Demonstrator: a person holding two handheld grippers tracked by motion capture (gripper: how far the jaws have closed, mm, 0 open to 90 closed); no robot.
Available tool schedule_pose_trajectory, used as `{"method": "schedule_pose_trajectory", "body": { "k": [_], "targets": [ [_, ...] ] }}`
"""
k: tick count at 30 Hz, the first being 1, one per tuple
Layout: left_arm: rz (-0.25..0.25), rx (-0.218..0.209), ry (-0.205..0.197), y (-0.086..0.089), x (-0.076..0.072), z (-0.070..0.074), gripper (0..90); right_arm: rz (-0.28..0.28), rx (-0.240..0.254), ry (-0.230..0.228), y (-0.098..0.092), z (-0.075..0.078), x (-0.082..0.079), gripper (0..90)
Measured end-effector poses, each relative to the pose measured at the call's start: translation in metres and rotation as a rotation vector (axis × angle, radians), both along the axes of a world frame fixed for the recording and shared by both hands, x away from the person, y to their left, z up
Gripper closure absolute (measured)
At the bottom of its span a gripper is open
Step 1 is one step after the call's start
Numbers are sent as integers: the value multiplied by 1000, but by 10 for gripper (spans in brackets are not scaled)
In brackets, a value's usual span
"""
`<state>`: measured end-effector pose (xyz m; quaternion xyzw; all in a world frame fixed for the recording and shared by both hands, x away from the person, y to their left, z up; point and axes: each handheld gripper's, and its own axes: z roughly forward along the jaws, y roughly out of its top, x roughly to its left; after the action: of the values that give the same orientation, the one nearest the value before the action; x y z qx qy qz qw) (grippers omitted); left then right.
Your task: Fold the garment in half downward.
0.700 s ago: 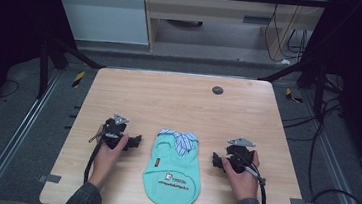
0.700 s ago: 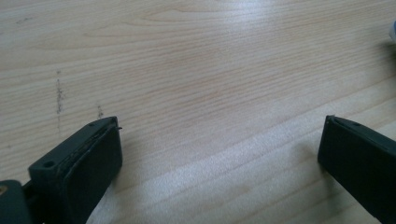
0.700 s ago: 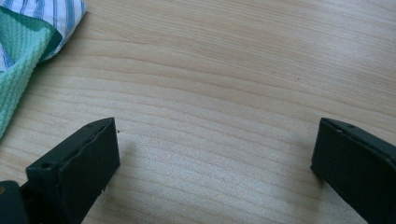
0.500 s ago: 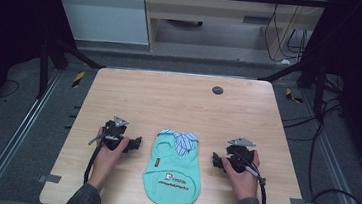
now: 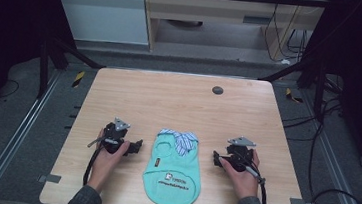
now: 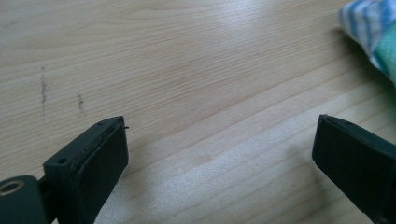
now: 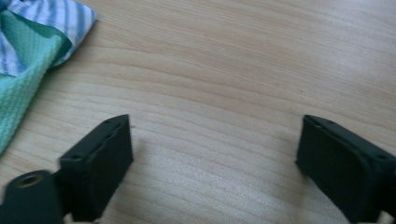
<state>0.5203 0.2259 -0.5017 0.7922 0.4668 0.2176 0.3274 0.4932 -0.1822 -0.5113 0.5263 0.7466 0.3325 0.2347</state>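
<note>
We find the garment point(image 5: 173, 169), a small mint-green vest with a blue-striped collar and a printed patch, lying flat on the table point(image 5: 179, 102) near its front edge, midway between the two hands. Its collar end points away from the person. The left hand-held gripper point(image 5: 137, 145) rests on the table just beside the garment's left side, jaws wide apart with bare wood between them; the left gripper view shows the collar at its upper right corner. The right hand-held gripper point(image 5: 215, 159) sits near the garment's right side, jaws likewise wide and holding nothing, the collar at the upper left of its own view. Neither touches the cloth. A dark round disc point(image 5: 217, 90) lies well apart, toward the table's far edge.
</note>
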Motion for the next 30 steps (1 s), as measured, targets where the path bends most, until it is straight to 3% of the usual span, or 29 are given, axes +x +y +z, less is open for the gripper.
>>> {"method": "schedule_pose_trajectory", "body": {
  "k": [1,2,4,9,15,21,24,30],
  "targets": [
    [0,0,0,0,0,0,40,0,0,0,0,0,0,137],
    [-15,-9,-2,-1,-1,1,44,7,-1,-9,0,2,-1,235],
    [-63,-38,-14,-5,-6,6,59,27,13,-9,1,5,-2,267],
    [-120,-48,-32,-23,-4,22,91,101,18,-36,9,20,-1,449],
    [-162,-99,-22,-37,16,42,229,196,-1,-14,33,36,13,581],
    [-169,-143,16,-43,33,44,339,254,23,-5,48,45,32,679],
    [-183,-143,32,-49,41,47,388,260,31,11,54,46,41,712],
    [-208,-71,74,-66,56,42,436,260,23,33,65,41,54,673]
  ]
}}
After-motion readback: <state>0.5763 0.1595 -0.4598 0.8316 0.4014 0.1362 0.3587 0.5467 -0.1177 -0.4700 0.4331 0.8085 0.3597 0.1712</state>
